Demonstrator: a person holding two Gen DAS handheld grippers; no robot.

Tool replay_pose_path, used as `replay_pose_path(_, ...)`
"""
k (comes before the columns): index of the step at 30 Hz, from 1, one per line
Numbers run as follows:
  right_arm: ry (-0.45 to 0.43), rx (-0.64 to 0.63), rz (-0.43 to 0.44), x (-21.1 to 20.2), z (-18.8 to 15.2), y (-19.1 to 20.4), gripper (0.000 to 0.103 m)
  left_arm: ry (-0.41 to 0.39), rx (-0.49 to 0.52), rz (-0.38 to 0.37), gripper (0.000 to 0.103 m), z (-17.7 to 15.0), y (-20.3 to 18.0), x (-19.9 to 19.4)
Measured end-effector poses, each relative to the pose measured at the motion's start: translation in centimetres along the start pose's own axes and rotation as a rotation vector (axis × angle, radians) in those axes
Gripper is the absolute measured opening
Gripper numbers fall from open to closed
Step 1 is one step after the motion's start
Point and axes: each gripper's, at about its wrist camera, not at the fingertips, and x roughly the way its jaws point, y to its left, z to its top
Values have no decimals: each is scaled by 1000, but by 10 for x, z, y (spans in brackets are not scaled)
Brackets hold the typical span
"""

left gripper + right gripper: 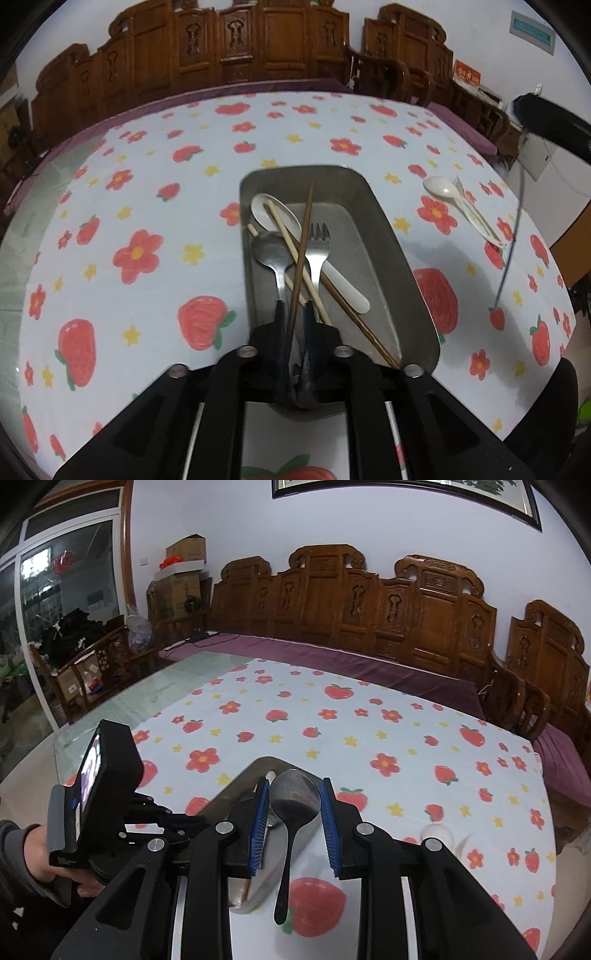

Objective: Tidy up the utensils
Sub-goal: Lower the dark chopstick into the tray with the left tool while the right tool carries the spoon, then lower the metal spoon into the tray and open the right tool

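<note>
A metal tray (399, 258) holds a white spoon (273, 216), a steel spoon (269, 251), a steel fork (318, 247), pale chopsticks (291, 243) and a dark chopstick (354, 314). My left gripper (295, 317) hovers over the tray's near end. A second dark chopstick (304, 229) runs between its fingers with a small gap on each side, its far tip on the tray's far rim. My right gripper (294, 786) is shut on the bowl of a dark metal spoon (295, 797), whose handle hangs down over the tray (236, 786).
A white plastic spoon (441, 189) and plastic fork (460, 184) lie on the strawberry tablecloth (147, 206) right of the tray; they appear blurred in the right wrist view too. A dark cord (511, 240) dangles at the right. A carved wooden bench (369, 620) lines the table's far side.
</note>
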Motion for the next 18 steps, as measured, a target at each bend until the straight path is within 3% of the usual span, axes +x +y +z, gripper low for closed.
replay_pose_path(13, 38, 38, 71, 40, 14, 23, 30, -115, -57, 48, 20, -2, 29, -47)
replay_pose_path(18, 94, 64, 82, 67, 8, 30, 30, -136, -73, 63, 21, -5, 38, -58)
